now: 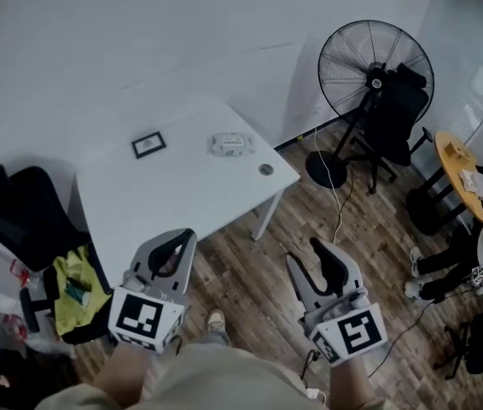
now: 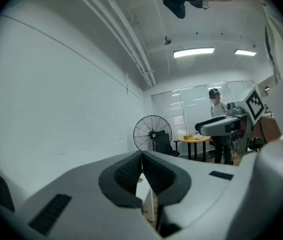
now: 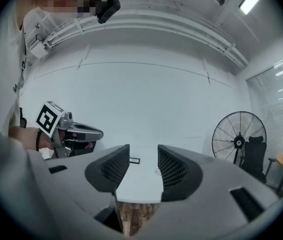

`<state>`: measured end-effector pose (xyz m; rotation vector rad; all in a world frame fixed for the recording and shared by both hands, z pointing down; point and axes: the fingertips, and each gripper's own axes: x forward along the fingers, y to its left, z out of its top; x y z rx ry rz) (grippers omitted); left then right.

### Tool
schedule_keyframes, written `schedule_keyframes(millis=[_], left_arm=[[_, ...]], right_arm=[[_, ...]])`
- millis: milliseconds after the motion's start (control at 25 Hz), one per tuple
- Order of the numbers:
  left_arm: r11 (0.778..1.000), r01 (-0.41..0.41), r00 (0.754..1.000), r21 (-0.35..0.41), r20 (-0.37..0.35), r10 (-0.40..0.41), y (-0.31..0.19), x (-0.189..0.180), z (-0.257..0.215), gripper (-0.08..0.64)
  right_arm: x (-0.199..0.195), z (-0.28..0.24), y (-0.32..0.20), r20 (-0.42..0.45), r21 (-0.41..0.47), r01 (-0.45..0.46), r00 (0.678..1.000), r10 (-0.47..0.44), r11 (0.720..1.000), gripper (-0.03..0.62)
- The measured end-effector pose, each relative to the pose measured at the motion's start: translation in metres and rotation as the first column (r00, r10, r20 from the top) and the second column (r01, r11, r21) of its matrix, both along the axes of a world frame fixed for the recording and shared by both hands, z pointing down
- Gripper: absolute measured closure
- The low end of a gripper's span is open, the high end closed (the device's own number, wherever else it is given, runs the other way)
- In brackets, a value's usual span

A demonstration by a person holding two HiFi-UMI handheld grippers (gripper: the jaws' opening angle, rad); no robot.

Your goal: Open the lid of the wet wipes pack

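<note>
Head view: we stand short of the white rectangular worktop, its far edge bearing the pale soft wet wipes pack. Left gripper jaws meet, right gripper jaws gape, both empty. Unpinned, the light pack may slide when pried.
</note>
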<state>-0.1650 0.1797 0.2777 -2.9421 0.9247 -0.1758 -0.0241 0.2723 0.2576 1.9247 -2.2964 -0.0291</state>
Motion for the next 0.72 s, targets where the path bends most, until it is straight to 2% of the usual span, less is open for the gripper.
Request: schedule_keyframes(millis=[280, 440, 720], left_arm=[[0.999, -0.029, 1.0, 0.024, 0.008, 0.029, -0.075, 0.007, -0.005, 0.538], [1.0, -0.027, 1.0, 0.016, -0.004, 0.027, -0.098, 0.014, -0.002, 0.538], [0.999, -0.037, 0.999, -0.008, 0.029, 0.037, -0.132, 0.035, 0.02, 0.538]], right_arm=[[0.0, 0.004, -0.075, 0.001, -0.006, -0.018, 1.0, 0.018, 1.0, 0.416], [0.01, 0.013, -0.098, 0.0, -0.028, -0.029, 1.0, 0.029, 0.999, 0.416], [0.035, 0.037, -0.141, -0.009, -0.058, -0.034, 0.999, 0.034, 0.998, 0.416]])
